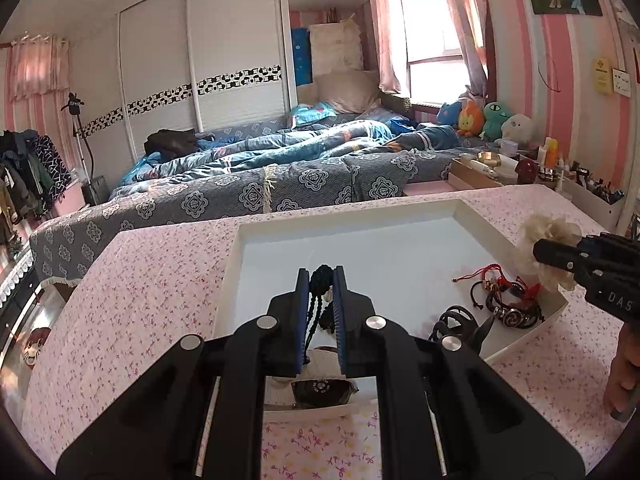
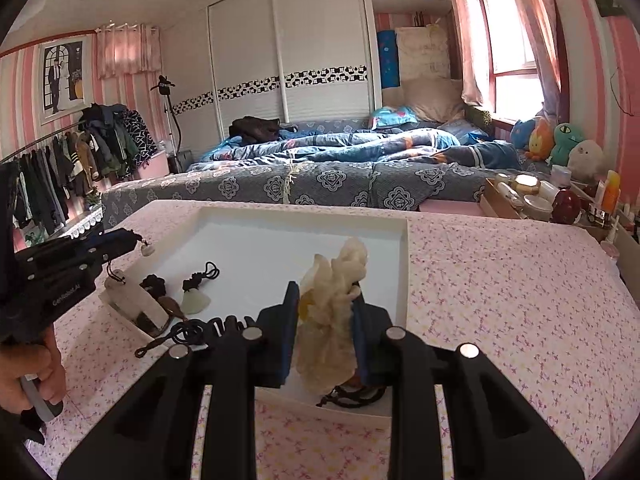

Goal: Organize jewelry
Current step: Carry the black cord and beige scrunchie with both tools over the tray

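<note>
1. The left gripper (image 1: 321,280) is clamped on a black knotted cord necklace (image 1: 319,300), whose strands run lengthwise between its pads, above the white rectangular tray (image 1: 400,208)
2. The right gripper (image 2: 326,300) pinches a cream fabric flower (image 2: 340,276) standing upright over the tray
3. Gripper bodies read "DAS" and "GenRobot.AI"

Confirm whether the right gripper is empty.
No: the right gripper is shut on a cream fabric flower, held above the white tray.

Both wrist views close above white tray (image 1: 432,208), facing bed (image 2: 320,184), tray shared
</note>
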